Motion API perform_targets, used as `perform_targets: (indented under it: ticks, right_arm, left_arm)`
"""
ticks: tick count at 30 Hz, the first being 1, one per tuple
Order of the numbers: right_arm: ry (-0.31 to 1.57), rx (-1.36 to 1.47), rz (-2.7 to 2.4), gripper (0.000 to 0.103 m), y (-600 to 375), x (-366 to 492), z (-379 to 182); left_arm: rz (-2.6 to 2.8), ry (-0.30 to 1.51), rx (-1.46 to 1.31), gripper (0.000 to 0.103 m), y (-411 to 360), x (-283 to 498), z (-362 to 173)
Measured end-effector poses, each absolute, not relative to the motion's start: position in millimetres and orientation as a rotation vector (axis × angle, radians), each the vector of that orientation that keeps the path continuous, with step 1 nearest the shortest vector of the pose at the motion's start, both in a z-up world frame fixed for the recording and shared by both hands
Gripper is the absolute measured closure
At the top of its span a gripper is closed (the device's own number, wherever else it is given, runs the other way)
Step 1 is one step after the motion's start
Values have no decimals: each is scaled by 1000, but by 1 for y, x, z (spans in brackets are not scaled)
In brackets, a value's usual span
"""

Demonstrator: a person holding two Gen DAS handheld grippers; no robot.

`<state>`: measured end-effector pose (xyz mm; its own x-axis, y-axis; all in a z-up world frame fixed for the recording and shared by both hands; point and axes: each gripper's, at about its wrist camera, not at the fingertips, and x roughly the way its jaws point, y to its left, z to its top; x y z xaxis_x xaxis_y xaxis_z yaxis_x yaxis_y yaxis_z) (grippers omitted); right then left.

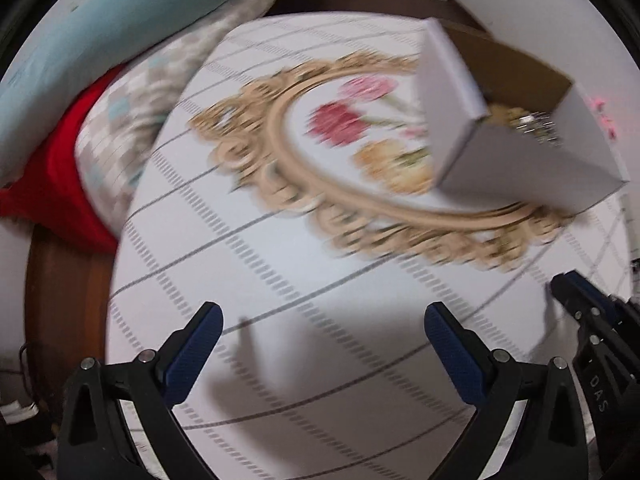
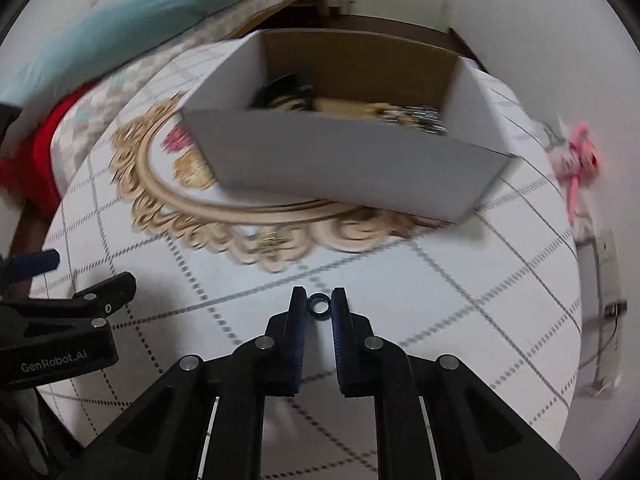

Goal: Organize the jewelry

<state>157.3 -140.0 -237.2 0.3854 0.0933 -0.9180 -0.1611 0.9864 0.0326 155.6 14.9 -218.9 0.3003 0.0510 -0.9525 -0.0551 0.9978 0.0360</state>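
Note:
My right gripper (image 2: 319,300) is shut on a small dark ring (image 2: 319,306), held between its fingertips above the tablecloth. A white cardboard box (image 2: 352,164) with a brown inside stands beyond it and holds jewelry (image 2: 416,116), among it a dark band and shiny pieces. The box also shows in the left wrist view (image 1: 520,160) at the right. My left gripper (image 1: 322,320) is open and empty above the cloth, left of the right gripper (image 1: 576,300). A small gold piece (image 2: 270,240) lies on the cloth's ornament.
The round table (image 1: 280,280) has a white checked cloth with a beige oval ornament (image 1: 280,140) and flowers. Pillows, light blue (image 1: 100,40) and red (image 1: 52,192), lie at the left. A pink toy (image 2: 576,160) lies at the right edge.

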Motion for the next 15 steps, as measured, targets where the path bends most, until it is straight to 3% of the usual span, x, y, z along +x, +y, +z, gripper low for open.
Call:
perform_targets:
  ticks: [6, 9, 12, 14, 15]
  right_arm:
    - [1167, 44, 31, 90, -202, 158, -231]
    - [1174, 71, -14, 90, -225, 159, -234]
    - [1173, 88, -42, 90, -239, 159, -235]
    - [1172, 99, -50, 90, -245, 158, -235]
    - [1169, 100, -55, 90, -247, 159, -235]
  left_arm:
    - [-56, 1226, -11, 3, -37, 174, -218]
    - [-76, 1219, 24, 13, -56, 179, -222]
    - [-82, 1213, 70, 40, -72, 180, -226]
    - [-97, 1202, 68, 65, -76, 182, -227]
    - [-98, 1200, 69, 67, -75, 183, -227]
